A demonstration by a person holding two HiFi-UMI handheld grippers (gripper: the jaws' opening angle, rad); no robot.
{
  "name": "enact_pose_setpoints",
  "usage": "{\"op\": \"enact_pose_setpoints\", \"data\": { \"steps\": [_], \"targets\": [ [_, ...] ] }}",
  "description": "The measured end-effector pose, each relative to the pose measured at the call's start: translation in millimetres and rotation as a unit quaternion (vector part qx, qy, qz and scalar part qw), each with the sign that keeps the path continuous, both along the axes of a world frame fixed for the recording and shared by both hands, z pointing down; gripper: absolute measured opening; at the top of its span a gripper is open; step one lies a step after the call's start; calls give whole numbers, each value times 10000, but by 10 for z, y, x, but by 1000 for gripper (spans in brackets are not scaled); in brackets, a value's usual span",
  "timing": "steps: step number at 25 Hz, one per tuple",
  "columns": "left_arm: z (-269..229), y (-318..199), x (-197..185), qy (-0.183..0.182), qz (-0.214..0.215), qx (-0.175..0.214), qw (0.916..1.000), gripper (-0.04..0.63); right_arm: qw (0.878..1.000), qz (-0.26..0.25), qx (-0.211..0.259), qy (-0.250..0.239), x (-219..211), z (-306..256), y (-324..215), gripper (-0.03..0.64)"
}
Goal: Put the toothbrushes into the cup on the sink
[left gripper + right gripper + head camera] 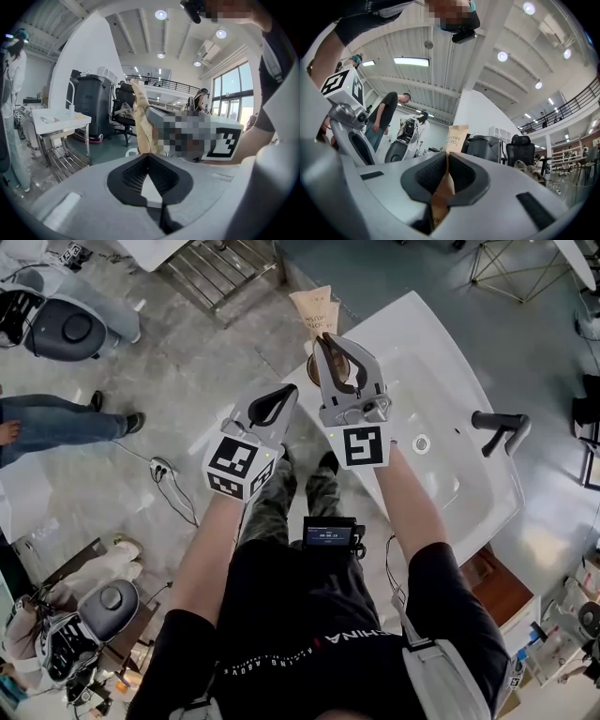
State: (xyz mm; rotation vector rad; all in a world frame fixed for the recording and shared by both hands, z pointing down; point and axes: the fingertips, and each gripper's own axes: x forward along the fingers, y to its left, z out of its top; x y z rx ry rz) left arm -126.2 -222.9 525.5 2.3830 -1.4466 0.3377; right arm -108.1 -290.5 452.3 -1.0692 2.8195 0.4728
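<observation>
Far L on the grey floor stand a person's legs in blue jeans (52,423), w/ a steel wire rack (220,268) at the far edge, both well apart from the work. The grey plastic L gripper w/ its marker cube (284,397) (149,157) is out over the floor, just L of the sink's near-L corner; its black pads are pressed together at the tips w/ nothing pinched btwn them. Just R of it, the grey plastic R gripper w/ its marker cube (325,341) (446,157) sits a bit farther out, over the sink's L corner. Its pads are clamped on the lower part of a tan kraft-paper toothbrush pack (314,307) (140,122) (458,137), which sticks up & away past the jaw tips, printed end on top, in the air & not in any cup. A brown round shape (337,364) shows under the R gripper's jaws at the sink corner, mostly hidden; can't tell if it's the cup. R of that runs the white ceramic sink basin (441,352), w/ a round metal drain (421,442) near its middle & a black bent faucet (500,427) at the R rim.
</observation>
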Motion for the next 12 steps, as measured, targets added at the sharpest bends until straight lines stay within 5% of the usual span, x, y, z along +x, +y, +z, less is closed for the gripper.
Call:
{"op": "enact_pose_setpoints", "data": {
  "steps": [12],
  "targets": [
    [37,-7,12,-33,-9,-57,10000,9,9999,19,-168,-24,28,174,57,31]
  ]
}}
